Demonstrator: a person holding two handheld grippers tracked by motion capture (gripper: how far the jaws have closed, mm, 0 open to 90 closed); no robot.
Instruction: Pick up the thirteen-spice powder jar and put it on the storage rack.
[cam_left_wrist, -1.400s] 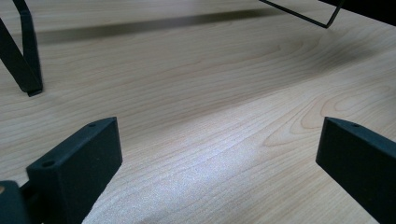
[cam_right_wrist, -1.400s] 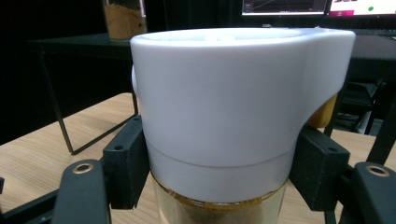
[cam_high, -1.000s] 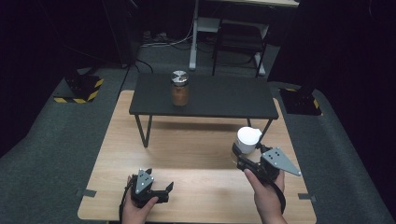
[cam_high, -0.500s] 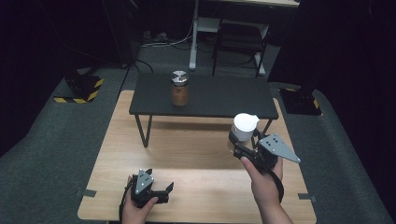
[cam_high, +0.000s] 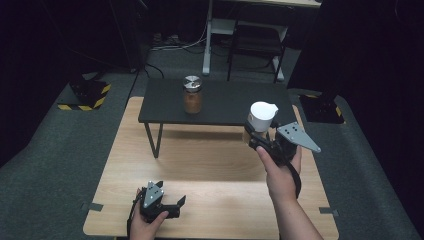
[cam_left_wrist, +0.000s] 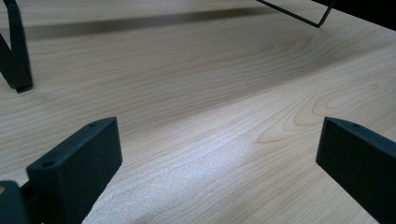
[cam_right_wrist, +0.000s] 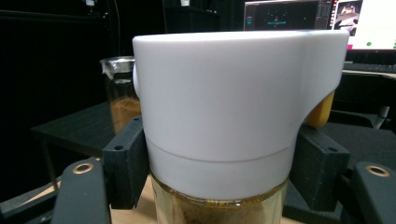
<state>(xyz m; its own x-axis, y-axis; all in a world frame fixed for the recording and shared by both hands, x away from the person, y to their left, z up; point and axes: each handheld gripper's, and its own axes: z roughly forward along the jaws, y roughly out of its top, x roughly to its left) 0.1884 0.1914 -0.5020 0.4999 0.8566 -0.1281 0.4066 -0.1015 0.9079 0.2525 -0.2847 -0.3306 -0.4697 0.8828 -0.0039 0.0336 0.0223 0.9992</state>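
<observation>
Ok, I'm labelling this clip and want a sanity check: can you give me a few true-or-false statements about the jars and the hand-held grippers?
1. The right hand-held gripper is clamped on the white-lidded jar. True.
2. The left hand-held gripper holds a jar. False: its jaws stand open over the wooden table.
3. The metal-lidded jar stands on the black shelf. True.
4. The white-lidded jar rests on the shelf. False: it is held in the air, in front of the shelf's right end.

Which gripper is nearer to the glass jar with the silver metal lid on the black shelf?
The right gripper, shut on a white-lidded jar beside the shelf's front right edge. The left gripper rests at the wooden table's near edge, far from the silver-lidded jar.
</observation>
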